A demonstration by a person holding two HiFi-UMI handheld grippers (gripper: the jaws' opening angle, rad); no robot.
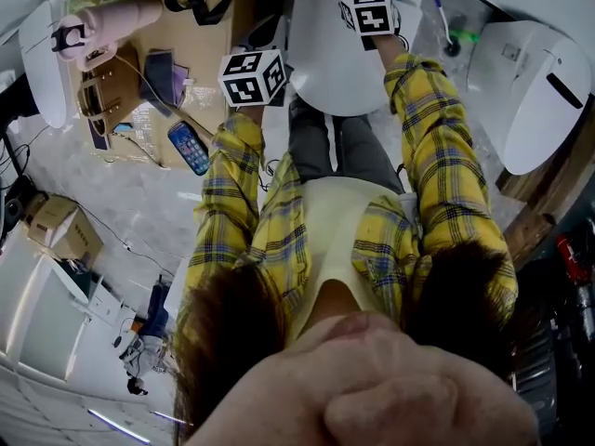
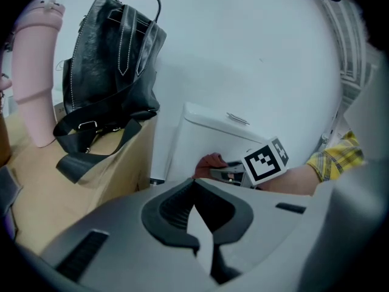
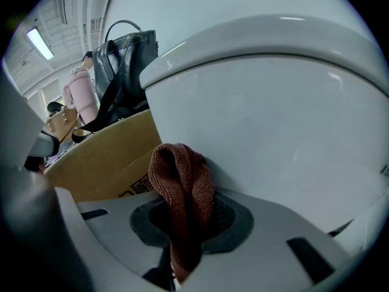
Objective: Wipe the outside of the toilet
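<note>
The white toilet [image 3: 273, 132] fills the right gripper view; in the head view its bowl [image 1: 325, 59] lies ahead of the person's knees. My right gripper [image 3: 182, 227] is shut on a red-brown cloth [image 3: 182, 184], which is bunched against the toilet's outer side. From the left gripper view I see that cloth [image 2: 211, 161] at the white tank [image 2: 206, 135], beside the right gripper's marker cube [image 2: 265, 160]. My left gripper [image 2: 197, 215] hangs back from the toilet, jaws together and holding nothing. Both marker cubes [image 1: 251, 77] [image 1: 370, 12] show in the head view.
A cardboard box [image 2: 73, 181] stands close on the toilet's left, carrying a black handbag [image 2: 112, 66] and a pink bottle [image 2: 33, 78]. A blue phone [image 1: 189, 147] lies on the floor. A second white toilet [image 1: 530, 91] stands to the right.
</note>
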